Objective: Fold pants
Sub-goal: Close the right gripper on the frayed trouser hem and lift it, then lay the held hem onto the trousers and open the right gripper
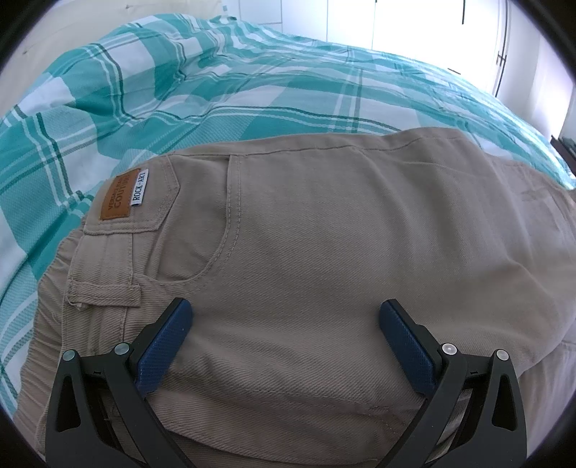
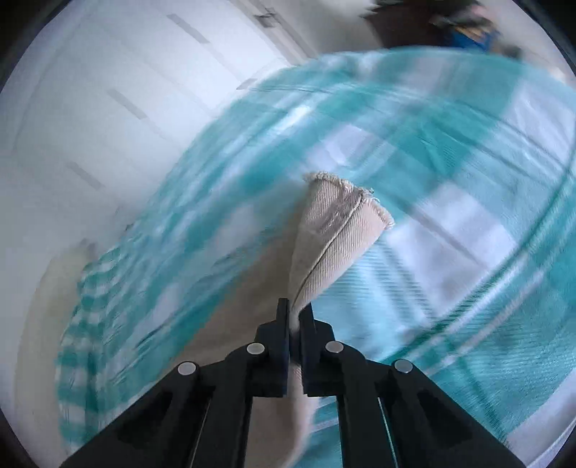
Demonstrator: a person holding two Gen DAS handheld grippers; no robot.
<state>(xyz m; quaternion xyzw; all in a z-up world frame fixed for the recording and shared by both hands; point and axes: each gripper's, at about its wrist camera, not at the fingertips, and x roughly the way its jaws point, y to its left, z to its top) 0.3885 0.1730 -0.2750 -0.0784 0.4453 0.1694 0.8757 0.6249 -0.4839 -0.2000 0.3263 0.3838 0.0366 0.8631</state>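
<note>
Beige pants (image 1: 306,252) lie on the bed, waistband to the left with a brown leather label (image 1: 117,198) and a belt loop. My left gripper (image 1: 284,316) is open just above the hip area, blue pads (image 1: 163,345) wide apart with fabric between them, holding nothing. My right gripper (image 2: 295,313) is shut on the frayed hem end of a pant leg (image 2: 338,230), which sticks up past the fingertips above the bedspread. The right wrist view is motion-blurred.
A teal and white plaid bedspread (image 1: 180,82) covers the bed, rumpled at the far left. White wardrobe doors (image 2: 108,108) stand beyond the bed. A bright window (image 1: 414,21) is behind.
</note>
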